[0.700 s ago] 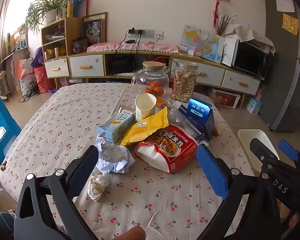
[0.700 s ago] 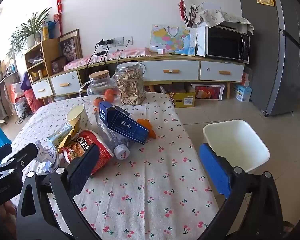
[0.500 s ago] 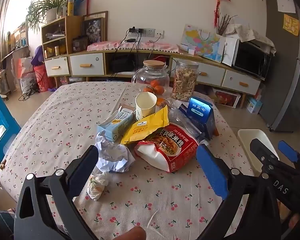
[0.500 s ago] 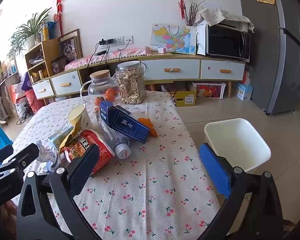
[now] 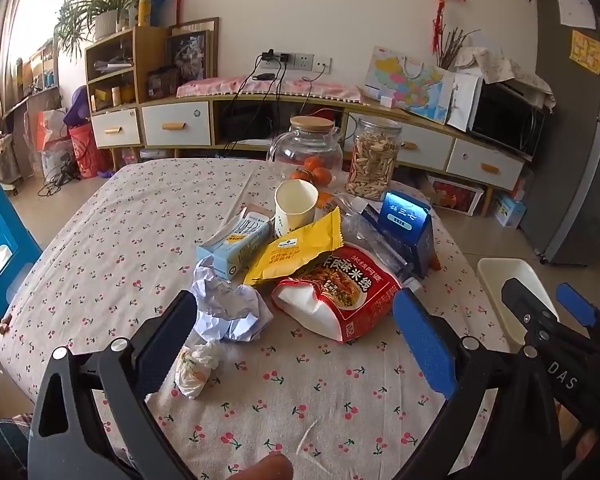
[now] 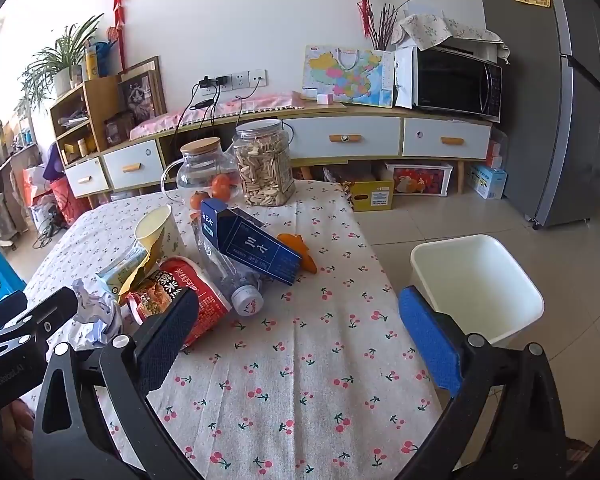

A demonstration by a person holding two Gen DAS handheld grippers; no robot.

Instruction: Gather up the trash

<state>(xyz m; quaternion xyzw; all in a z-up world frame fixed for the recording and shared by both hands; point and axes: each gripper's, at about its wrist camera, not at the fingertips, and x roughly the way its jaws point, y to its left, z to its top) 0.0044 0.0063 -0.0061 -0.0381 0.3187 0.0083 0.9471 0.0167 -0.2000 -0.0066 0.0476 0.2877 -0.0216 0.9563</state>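
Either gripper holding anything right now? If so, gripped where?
Nothing is held. The left gripper and the right gripper both stand wide open above the table, short of the trash pile, with nothing touching their pads.

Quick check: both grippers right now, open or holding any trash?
Left gripper: open, holding nothing, above the tablecloth near the crumpled paper.
Right gripper: open, holding nothing.

A bright room with a white wall [image 6: 260, 20] and beige tiled floor [image 6: 460, 220]. A long low sideboard [image 6: 340, 136] with white drawers runs along the wall, carrying a black microwave [image 6: 456, 80]. A grey refrigerator [image 6: 572, 100] stands right; a wooden shelf [image 5: 116, 68] with a potted plant [image 5: 104, 12] stands left.
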